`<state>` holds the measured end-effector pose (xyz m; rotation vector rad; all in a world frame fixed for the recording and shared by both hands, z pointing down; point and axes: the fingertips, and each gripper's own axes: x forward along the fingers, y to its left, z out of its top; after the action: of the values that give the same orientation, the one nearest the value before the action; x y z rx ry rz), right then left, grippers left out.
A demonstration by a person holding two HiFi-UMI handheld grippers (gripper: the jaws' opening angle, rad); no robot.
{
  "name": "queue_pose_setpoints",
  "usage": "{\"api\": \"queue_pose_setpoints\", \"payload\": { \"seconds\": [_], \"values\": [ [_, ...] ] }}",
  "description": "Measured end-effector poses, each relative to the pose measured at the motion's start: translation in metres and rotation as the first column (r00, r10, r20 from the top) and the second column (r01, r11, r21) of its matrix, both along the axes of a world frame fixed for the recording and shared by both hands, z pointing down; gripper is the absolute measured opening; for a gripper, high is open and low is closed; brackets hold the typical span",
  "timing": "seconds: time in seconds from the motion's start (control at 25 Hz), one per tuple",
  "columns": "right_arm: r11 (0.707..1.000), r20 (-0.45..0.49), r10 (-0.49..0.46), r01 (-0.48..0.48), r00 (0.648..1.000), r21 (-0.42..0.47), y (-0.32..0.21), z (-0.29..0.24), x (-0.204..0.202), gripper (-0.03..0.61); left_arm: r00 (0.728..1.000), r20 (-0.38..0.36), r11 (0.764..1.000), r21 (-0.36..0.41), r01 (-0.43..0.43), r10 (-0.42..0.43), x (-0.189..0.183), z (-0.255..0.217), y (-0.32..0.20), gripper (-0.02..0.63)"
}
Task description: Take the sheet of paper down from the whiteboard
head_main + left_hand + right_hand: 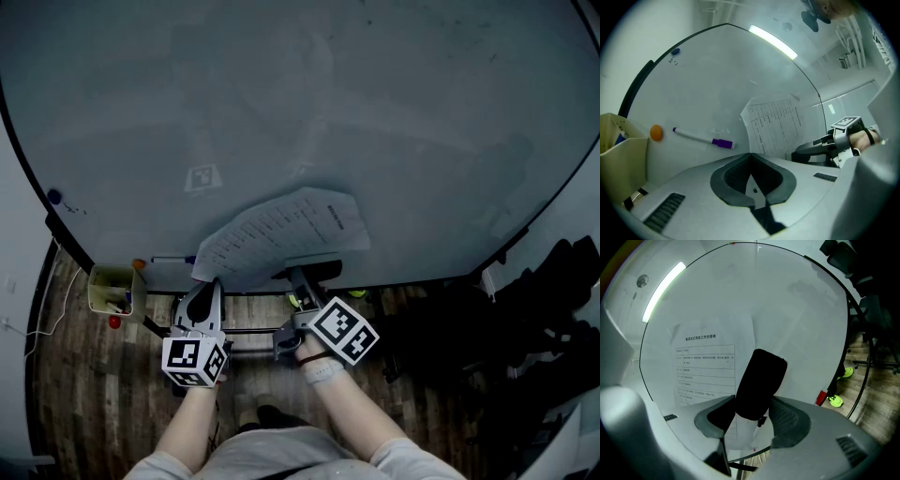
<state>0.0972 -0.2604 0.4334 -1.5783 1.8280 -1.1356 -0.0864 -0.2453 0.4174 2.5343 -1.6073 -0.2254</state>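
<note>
A printed sheet of paper hangs low on the whiteboard. In the right gripper view the sheet has a black oblong eraser lying on its lower part. My right gripper has its jaws wide, one on each side of the eraser's lower end, and they look pressed on it. The head view shows the same eraser at the tip of the right gripper. My left gripper is shut and empty, just left of the sheet's lower corner. Its closed jaws point at the board below the sheet.
A purple-capped marker and an orange magnet sit on the board left of the sheet. A pale yellow pen box hangs at the board's lower left. A blue magnet is higher up. Dark chairs stand at the right.
</note>
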Motion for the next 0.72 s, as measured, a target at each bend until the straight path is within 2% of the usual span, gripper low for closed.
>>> {"api": "queue_pose_setpoints", "payload": {
  "seconds": [0.48, 0.72],
  "values": [
    [1.000, -0.036, 0.008, -0.007, 0.999, 0.009, 0.001, -0.002, 0.002, 0.232, 1.000, -0.016, 1.000, -0.010, 0.024, -0.025, -0.014, 0.004, 0.006, 0.014],
    [1.000, -0.046, 0.014, -0.013, 0.999, 0.007, -0.003, 0.005, -0.007, 0.232, 1.000, 0.009, 1.000, 0.000, 0.019, -0.019, -0.026, 0.012, 0.007, 0.014]
  ]
}}
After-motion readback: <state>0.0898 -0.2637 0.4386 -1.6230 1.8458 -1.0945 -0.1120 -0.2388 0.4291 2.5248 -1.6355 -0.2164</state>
